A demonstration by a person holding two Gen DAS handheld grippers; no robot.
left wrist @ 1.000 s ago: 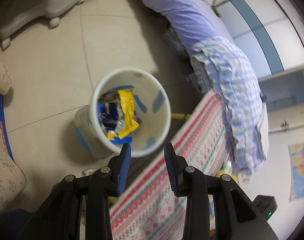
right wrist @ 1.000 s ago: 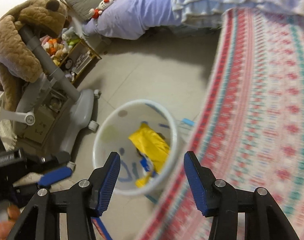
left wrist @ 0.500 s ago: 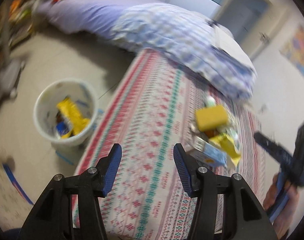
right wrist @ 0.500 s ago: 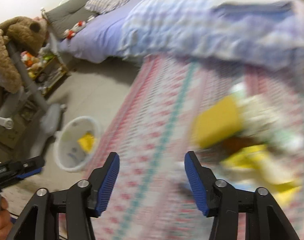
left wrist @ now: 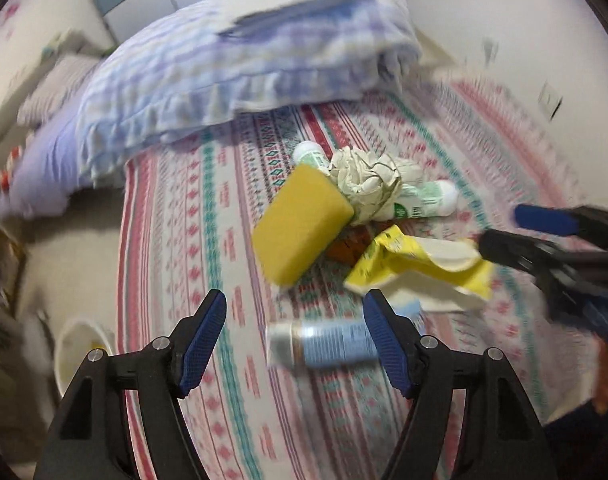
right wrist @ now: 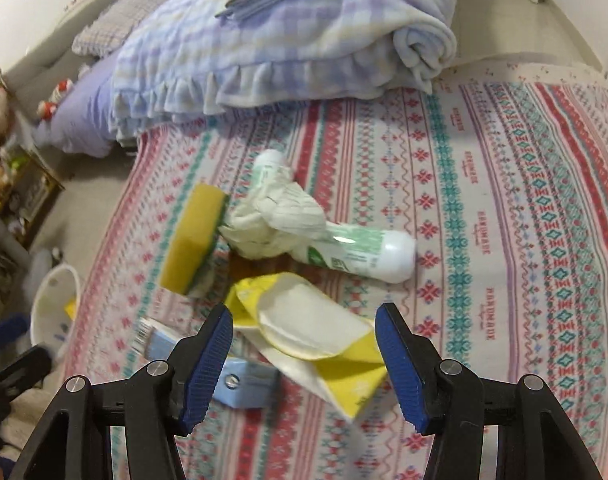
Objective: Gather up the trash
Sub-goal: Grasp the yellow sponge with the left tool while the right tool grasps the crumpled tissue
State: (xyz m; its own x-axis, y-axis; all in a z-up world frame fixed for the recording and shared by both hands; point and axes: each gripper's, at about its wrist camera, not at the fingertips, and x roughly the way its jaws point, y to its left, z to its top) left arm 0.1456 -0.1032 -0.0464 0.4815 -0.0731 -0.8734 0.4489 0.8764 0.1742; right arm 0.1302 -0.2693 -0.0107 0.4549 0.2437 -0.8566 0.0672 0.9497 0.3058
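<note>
A heap of trash lies on the patterned bedspread [right wrist: 504, 184]: a yellow sponge [left wrist: 299, 220] [right wrist: 191, 240], crumpled white paper [left wrist: 368, 184] [right wrist: 275, 220], a white and green bottle [right wrist: 364, 252], a yellow and white wrapper [left wrist: 420, 264] [right wrist: 316, 328] and a light blue carton [left wrist: 324, 344] [right wrist: 239, 384]. My left gripper [left wrist: 293, 340] is open and empty, just in front of the blue carton. My right gripper [right wrist: 304, 364] is open and empty, its jaws either side of the yellow wrapper. The white trash bin [right wrist: 53, 308] [left wrist: 79, 352] stands on the floor to the left.
A rolled blue and white checked blanket [right wrist: 295, 40] lies behind the heap. A purple duvet [right wrist: 79, 112] and pillows are at the far left. Toys and a shelf [right wrist: 19, 184] stand on the floor beside the bed. The right gripper shows at the right of the left wrist view [left wrist: 564, 248].
Both grippers have swung from above the bin on the floor over to the trash heap on the bed. Both stay open.
</note>
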